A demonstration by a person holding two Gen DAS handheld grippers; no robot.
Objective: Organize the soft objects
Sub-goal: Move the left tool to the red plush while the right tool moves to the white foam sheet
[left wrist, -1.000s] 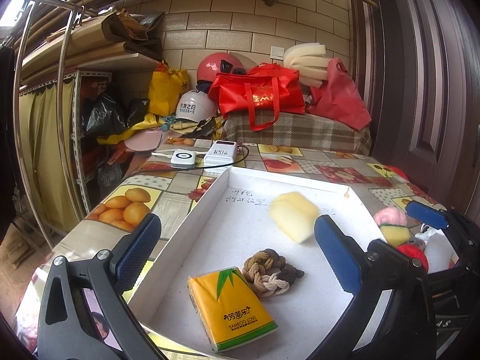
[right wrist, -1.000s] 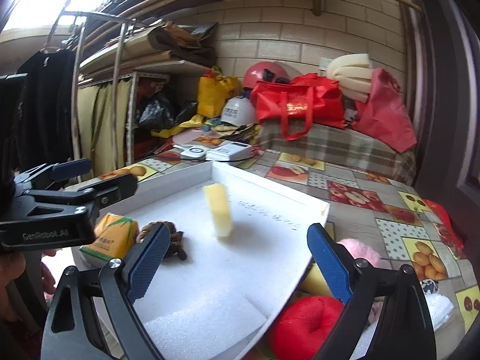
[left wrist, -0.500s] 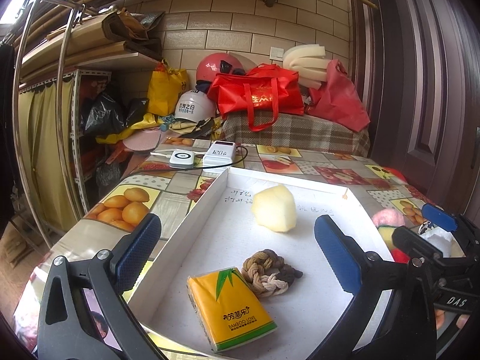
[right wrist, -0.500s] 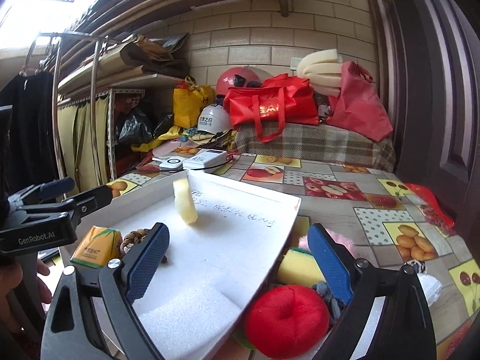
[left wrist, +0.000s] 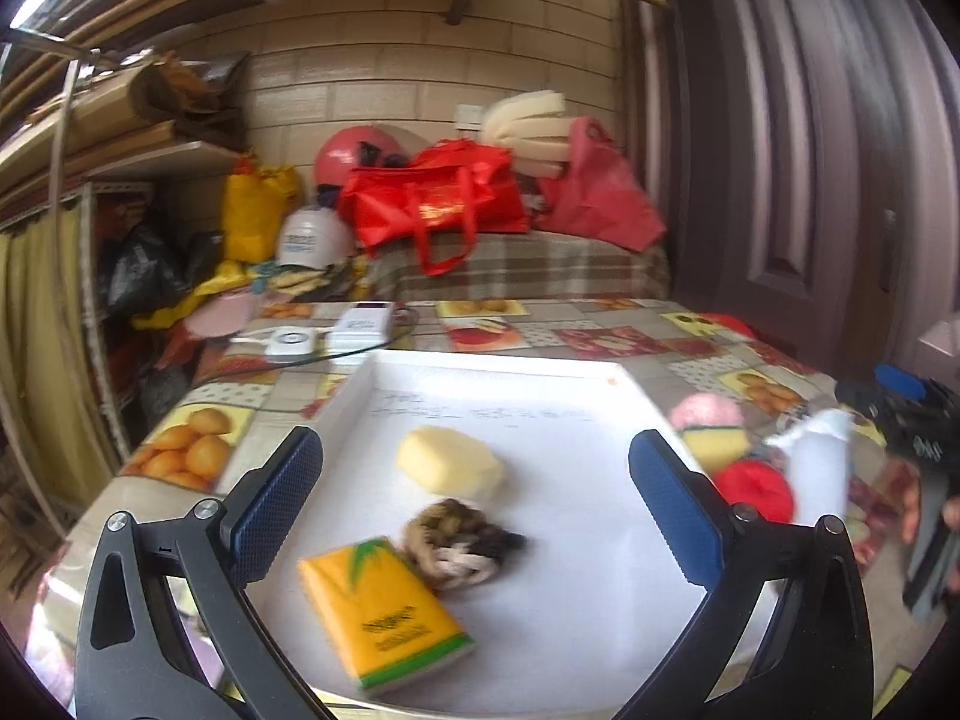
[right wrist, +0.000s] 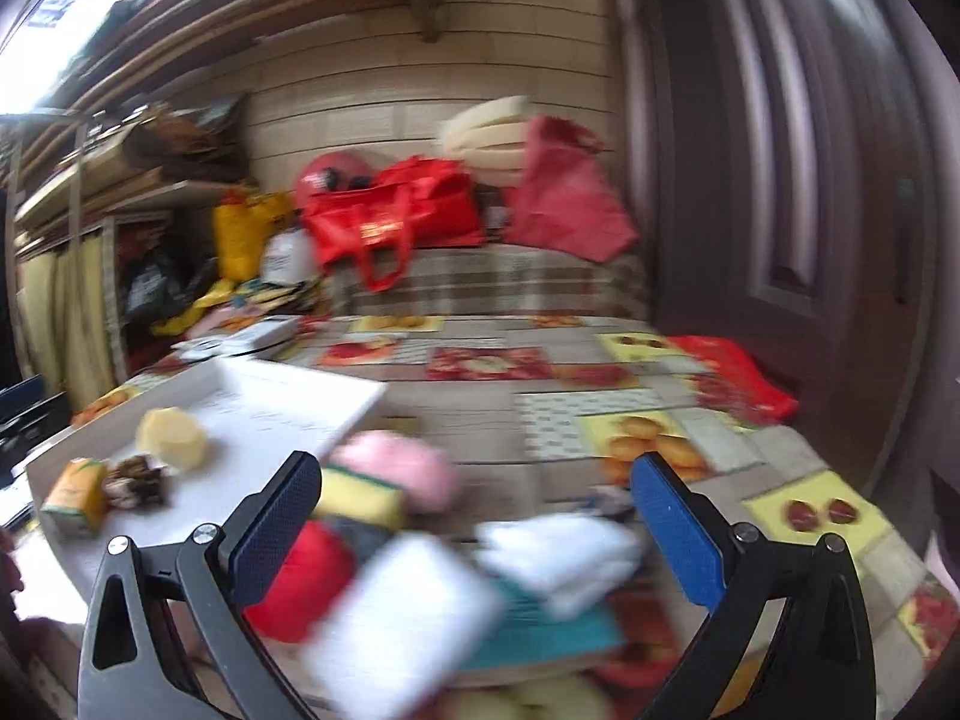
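Note:
A white tray (left wrist: 600,371) holds a pale yellow sponge (left wrist: 450,468), a knotted rope toy (left wrist: 459,543) and a yellow tissue pack (left wrist: 384,612). My left gripper (left wrist: 474,444) hovers open over the tray's near side with nothing between its fingers. My right gripper (right wrist: 477,468) is open and empty, low over a pile to the right of the tray (right wrist: 288,414). The pile has a white foam block (right wrist: 408,606), a white cloth (right wrist: 558,552), a red ball (right wrist: 294,588), a pink plush (right wrist: 396,471) and a yellow-green sponge (right wrist: 360,495). Both views are blurred.
The table wears a fruit-print cloth (right wrist: 630,444). A power bank (left wrist: 363,324) and a white device with a cable lie behind the tray. Red bags (left wrist: 438,204), helmets and foam are stacked at the wall; a dark door (left wrist: 810,180) stands on the right.
The pale yellow sponge tumbled in the tray and now lies flat near the rope toy. My right gripper swung right, from over the tray to over the pile, opening slightly wider.

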